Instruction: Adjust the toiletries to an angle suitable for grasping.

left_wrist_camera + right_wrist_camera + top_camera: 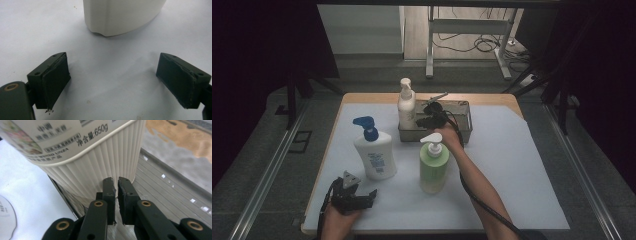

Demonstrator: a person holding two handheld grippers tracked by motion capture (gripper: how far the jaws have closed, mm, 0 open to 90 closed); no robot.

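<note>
With the cream pump bottle (406, 103) standing upright at the left end of the metal tray (465, 120), my right gripper (116, 182) sits beside it, jaws nearly closed on nothing, my left gripper (112, 80) rests wide open near the blue-pump bottle (375, 150); next, I judge, comes withdrawing toward the green bottle (432, 167).

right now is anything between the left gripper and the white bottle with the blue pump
Nothing visible. The left gripper has its jaws wide open over bare white table cover, and the base of the white bottle stands straight ahead, apart from both pads.
</note>
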